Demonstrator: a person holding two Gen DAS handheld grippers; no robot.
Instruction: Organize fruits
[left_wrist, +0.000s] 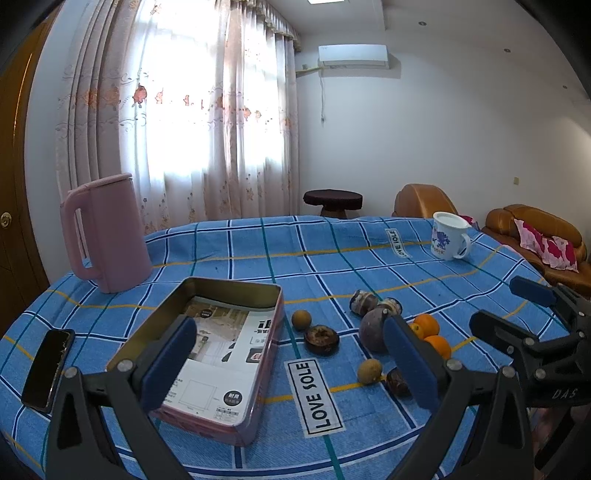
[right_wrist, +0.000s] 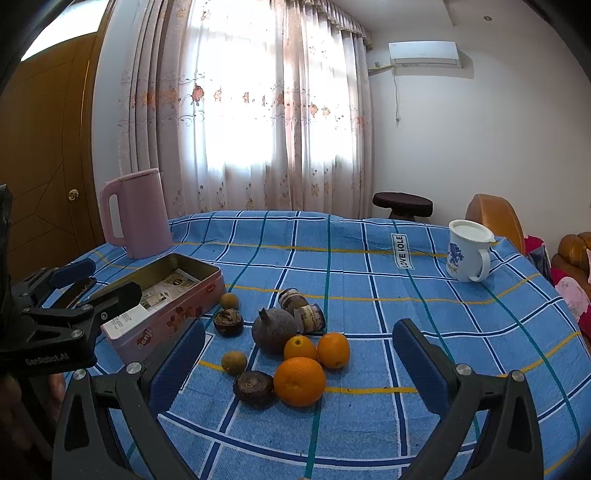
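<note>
You are working in a home living room: floral curtains (right_wrist: 258, 110) are hanging over a bright window, an air conditioner (right_wrist: 424, 53) is sitting high on the wall, and a leather sofa (left_wrist: 535, 236) with cushions is standing beside the cloth-covered surface (right_wrist: 369, 266).

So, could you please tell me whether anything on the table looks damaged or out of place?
Yes: the phone beside the pink tin has a cracked screen. Several dark fruits among the oranges look shrivelled and split. Paper leaflets, not fruit, lie in the tin.
</note>
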